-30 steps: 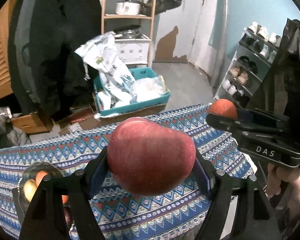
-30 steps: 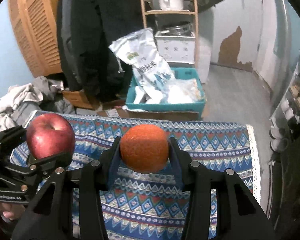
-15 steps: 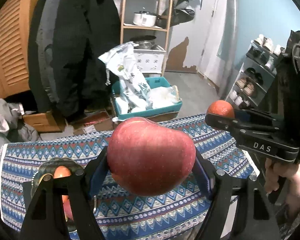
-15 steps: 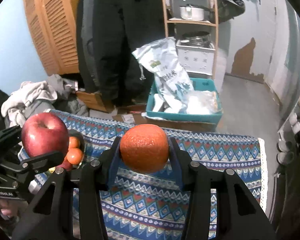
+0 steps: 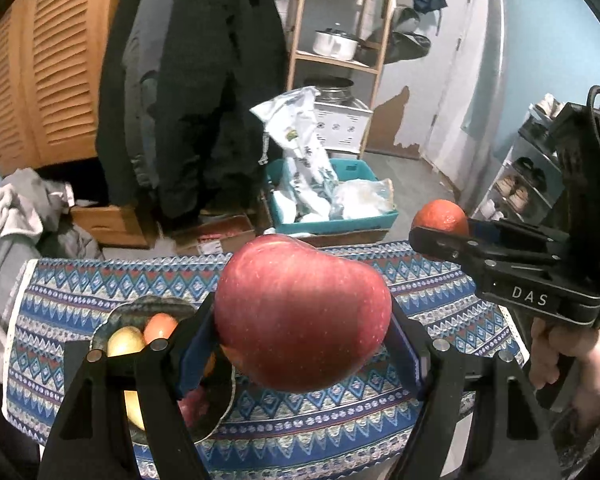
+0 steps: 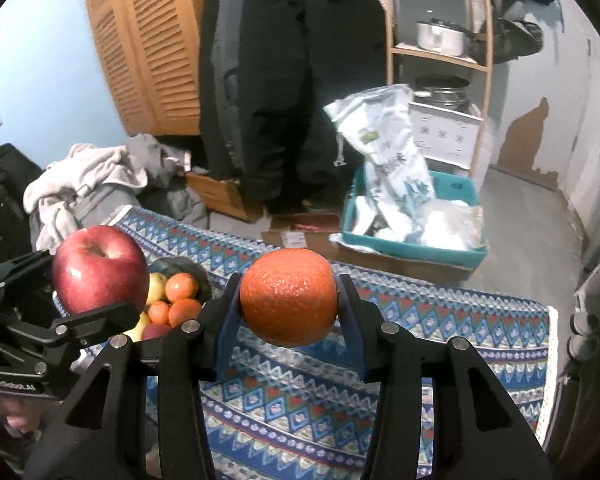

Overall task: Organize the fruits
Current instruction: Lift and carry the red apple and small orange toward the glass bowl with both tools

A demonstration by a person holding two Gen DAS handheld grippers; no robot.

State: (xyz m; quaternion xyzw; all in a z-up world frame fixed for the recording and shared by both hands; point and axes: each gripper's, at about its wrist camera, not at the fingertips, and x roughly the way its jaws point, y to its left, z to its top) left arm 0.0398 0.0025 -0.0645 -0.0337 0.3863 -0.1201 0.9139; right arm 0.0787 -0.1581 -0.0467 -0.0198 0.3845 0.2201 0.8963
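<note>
My left gripper (image 5: 302,320) is shut on a big red apple (image 5: 300,312), held above the patterned tablecloth (image 5: 440,296). From the right wrist view that apple (image 6: 100,268) hangs at the left, over a dark bowl (image 6: 198,270) of fruit. My right gripper (image 6: 288,300) is shut on an orange (image 6: 288,296), also above the cloth (image 6: 440,320). In the left wrist view the orange (image 5: 440,216) shows at the right, in the other gripper. The bowl (image 5: 112,320) sits at the table's left, holding small oranges (image 6: 182,286) and a yellow fruit (image 5: 126,342), partly hidden by my fingers.
Behind the table a teal crate (image 6: 416,244) with bags stands on the floor, next to a cardboard box (image 5: 216,236). A dark coat (image 6: 284,80) hangs at the back, clothes (image 6: 96,176) are piled at the left, and a shoe rack (image 5: 528,184) stands right.
Both grippers, still gripping their fruit, have shifted left over the table. The fruit bowl has come further into both views.
</note>
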